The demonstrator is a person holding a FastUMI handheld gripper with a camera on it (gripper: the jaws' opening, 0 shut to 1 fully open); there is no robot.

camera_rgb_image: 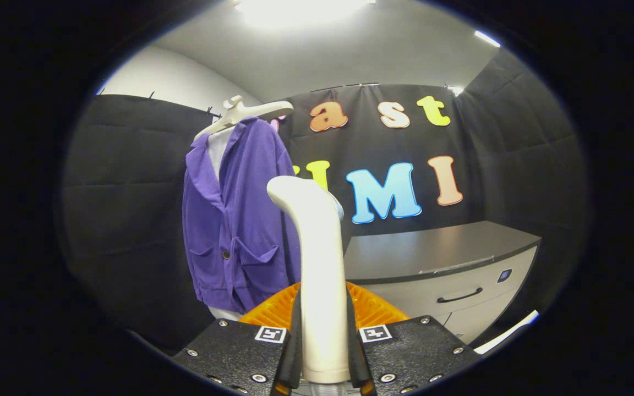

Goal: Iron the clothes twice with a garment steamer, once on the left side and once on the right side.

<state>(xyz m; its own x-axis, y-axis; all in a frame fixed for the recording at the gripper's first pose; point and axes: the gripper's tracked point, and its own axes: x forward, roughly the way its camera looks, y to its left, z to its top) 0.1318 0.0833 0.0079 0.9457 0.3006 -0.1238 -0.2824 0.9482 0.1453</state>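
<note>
I had the garment steamer (317, 264) clamped between my fingers (289, 352) — both pressed flat on the sides of its handle, low down near the base. My gripper (325, 357) held it upright, long axis running straight up from my jaws, the curved head at the top hooking over and away from me, toward the booth's back wall rather than at the cloth.

Handling, as I judged it: a hard, smooth plastic shell, stiff, likely slick under the pads and top-heavy if the head carried water. The straight, narrow part of the handle looked the right place to hold — the bend above would have twisted out.

The purple jacket (240, 220) hung on a pale hanger (240, 113) to the left of the steamer and beyond it, well apart from the head. It looked soft and light and would probably swing if pushed. Its front faced me, pockets low, hem above a white stand.

A grey cabinet (438, 258) with a drawer stood beyond, to the right.
</note>
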